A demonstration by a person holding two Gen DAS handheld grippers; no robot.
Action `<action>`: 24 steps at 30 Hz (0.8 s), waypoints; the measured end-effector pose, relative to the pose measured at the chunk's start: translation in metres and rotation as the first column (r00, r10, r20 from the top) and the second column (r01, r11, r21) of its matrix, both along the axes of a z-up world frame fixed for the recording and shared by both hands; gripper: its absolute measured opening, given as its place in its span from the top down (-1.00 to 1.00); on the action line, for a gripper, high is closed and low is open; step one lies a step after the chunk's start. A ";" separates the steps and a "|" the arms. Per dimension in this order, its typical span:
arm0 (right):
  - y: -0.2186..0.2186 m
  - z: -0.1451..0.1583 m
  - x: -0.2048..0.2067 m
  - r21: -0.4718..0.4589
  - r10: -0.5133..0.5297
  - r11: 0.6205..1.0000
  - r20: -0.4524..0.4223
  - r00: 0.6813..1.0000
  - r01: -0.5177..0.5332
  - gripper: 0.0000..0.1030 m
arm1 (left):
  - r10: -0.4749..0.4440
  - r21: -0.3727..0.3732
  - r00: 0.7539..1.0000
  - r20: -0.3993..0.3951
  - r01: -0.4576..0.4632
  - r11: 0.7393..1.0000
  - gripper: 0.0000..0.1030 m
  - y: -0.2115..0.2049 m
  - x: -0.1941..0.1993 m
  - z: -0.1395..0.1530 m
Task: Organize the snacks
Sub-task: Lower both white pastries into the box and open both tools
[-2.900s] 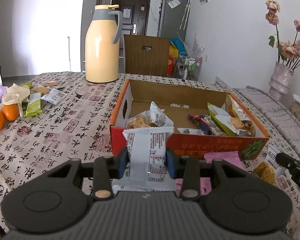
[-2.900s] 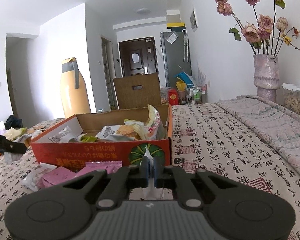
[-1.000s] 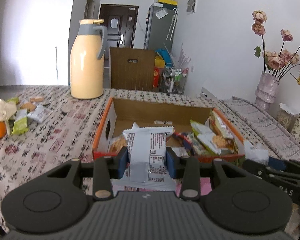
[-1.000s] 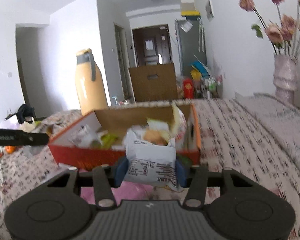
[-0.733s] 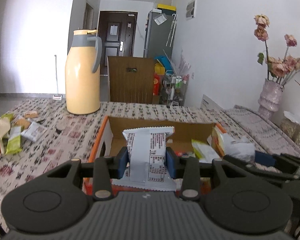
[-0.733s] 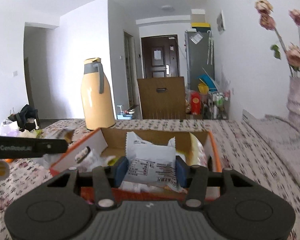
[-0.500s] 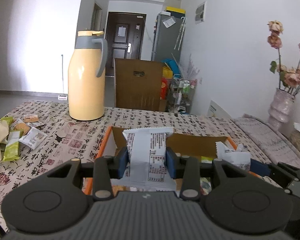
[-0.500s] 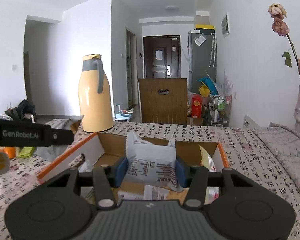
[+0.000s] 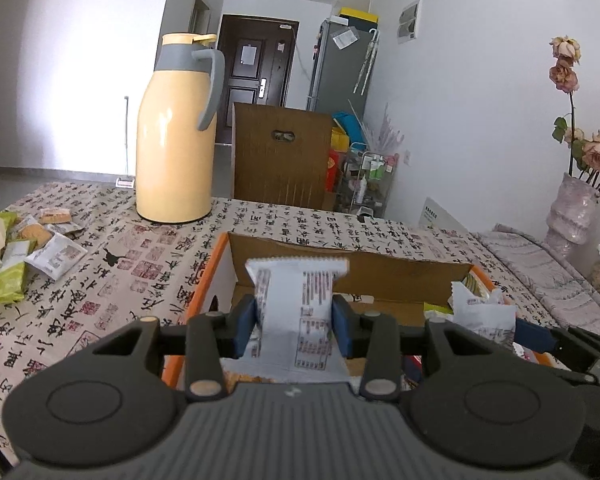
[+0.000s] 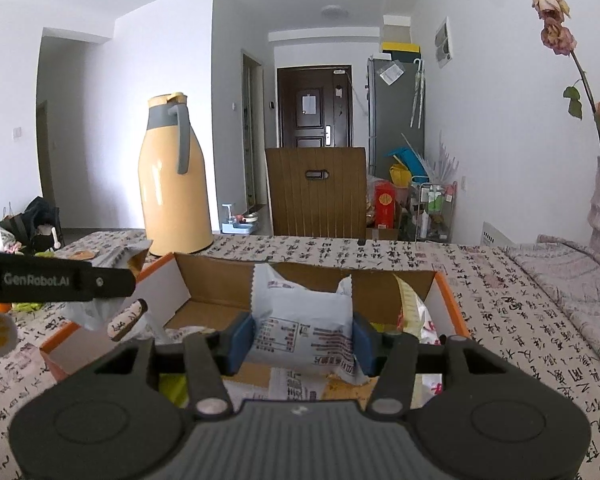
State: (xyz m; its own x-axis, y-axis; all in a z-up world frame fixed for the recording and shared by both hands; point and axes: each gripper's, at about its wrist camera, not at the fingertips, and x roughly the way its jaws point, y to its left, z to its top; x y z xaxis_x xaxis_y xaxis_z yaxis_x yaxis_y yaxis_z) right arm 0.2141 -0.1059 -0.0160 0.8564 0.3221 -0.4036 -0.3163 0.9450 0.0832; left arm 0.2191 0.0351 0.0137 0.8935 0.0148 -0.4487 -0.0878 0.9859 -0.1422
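Both hands are out over the orange-edged cardboard box [image 9: 216,264], each with a white snack packet, and both sets of jaws are opening, which reads as a paired drop into the box. Nearest in the left wrist view, the left gripper [image 9: 293,326] has its blue pads either side of the tall white packet [image 9: 296,312], standing upright with its printed back toward the camera; the packet is between the pads and looks pressed, though the grip is loosening. It hangs above the box's near-left corner, so a release should land it inside, not on the cloth. At 3 o'clock from it the right tool's dark arm reaches in with the second packet over the right half of the box. In the right wrist view the right gripper [image 10: 303,340] has the plump white packet [image 10: 304,328] between its pads, likewise letting go, poised over the wrappers already piled in the box [image 10: 446,292]. Holding both above the open top keeps the drop short. Beyond, at 10 o'clock on the patterned tablecloth [image 9: 100,280], loose snacks [image 9: 28,248] wait unsorted, so the job seems partway done. Farther back at 11 o'clock stands the yellow thermos jug [image 9: 176,136], well clear of the box; at 2 o'clock, a vase of dried roses [image 9: 572,208].
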 end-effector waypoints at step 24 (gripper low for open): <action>-0.018 0.002 -0.010 0.058 -0.055 0.997 0.002 0.999 0.054 -1.00 | 0.060 0.013 0.997 0.052 -0.061 0.998 -1.00 -0.001 -0.014 0.009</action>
State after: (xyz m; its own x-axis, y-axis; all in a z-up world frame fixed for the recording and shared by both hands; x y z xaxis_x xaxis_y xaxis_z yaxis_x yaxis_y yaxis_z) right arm 0.2042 -0.1244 -0.0135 0.8748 0.2977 -0.3823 -0.2648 0.9545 0.1372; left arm 0.2049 0.0345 0.0232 0.9127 0.0758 -0.4015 -0.1402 0.9811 -0.1333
